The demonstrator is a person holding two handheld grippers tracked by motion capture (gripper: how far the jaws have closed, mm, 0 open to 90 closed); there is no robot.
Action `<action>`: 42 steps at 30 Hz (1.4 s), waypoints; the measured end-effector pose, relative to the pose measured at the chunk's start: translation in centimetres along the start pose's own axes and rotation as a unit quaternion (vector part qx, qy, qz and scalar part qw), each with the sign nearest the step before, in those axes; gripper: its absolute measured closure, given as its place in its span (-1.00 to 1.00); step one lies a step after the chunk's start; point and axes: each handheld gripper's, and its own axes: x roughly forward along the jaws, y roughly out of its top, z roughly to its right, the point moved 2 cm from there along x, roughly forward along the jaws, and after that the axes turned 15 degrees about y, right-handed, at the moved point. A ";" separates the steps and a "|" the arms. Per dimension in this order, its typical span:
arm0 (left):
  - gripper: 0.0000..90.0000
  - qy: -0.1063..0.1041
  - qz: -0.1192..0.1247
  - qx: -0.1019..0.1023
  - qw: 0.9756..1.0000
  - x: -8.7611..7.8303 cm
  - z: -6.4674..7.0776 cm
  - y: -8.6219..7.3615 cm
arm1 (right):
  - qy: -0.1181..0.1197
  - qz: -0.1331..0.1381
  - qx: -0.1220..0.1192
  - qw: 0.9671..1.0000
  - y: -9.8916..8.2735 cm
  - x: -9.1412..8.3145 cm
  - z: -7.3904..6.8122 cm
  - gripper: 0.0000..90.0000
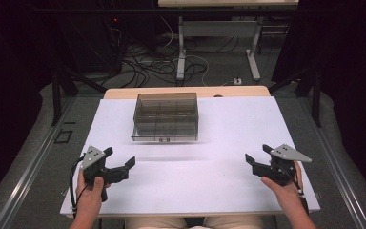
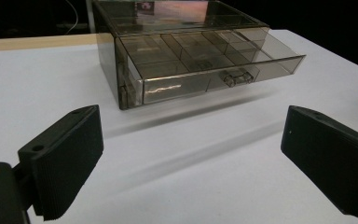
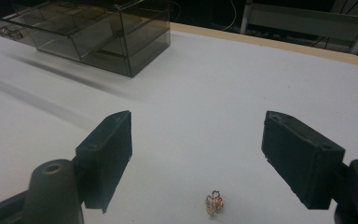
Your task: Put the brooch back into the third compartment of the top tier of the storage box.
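Smoked clear drawer box [image 1: 166, 116] stands at the table's far centre, its divided drawer [image 2: 205, 63] pulled partly open. Small gold ring [image 3: 214, 203] lies on the table, well apart.

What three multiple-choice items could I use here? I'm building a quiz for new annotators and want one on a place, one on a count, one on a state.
1. Where does the small gold ring lie?
A. In the drawer
B. On the white table, between the right hand-held gripper jaws
C. On top of the box

2. How many hand-held grippers are held over the table?
A. One
B. Two
C. Three

3. What state is the smoky clear organizer box's drawer in?
A. Pulled out
B. Fully shut
C. Removed

Answers: 1 B, the right gripper view shows it on the bare tabletop; 2 B, the left hand-held gripper is the second; 3 A, the drawer juts forward of the box.
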 end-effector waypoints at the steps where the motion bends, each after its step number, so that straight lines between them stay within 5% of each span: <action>1: -0.87 0.000 0.001 -0.003 1.000 0.0 0.0 0.0 | -0.002 0.000 -0.001 1.000 0.0 0.1 0.1 -0.43; 18: -0.84 -0.002 -0.001 0.001 1.000 -0.4 0.1 -0.2 | -0.006 -0.045 0.011 0.999 1.0 0.2 0.0 -0.29; 23: -0.84 -0.003 -0.002 0.000 1.000 -0.4 0.1 -0.2 | 0.012 -0.070 0.026 0.997 1.3 0.7 0.1 -0.29; 32: -0.84 -0.005 -0.006 0.007 1.000 -0.2 0.1 -0.2 | 0.007 -0.095 0.017 0.995 2.1 1.3 1.3 -0.23; 42: -0.84 -0.008 -0.009 0.005 1.000 -0.2 0.2 -0.3 | -0.009 -0.146 0.036 0.989 2.1 2.5 2.5 -0.12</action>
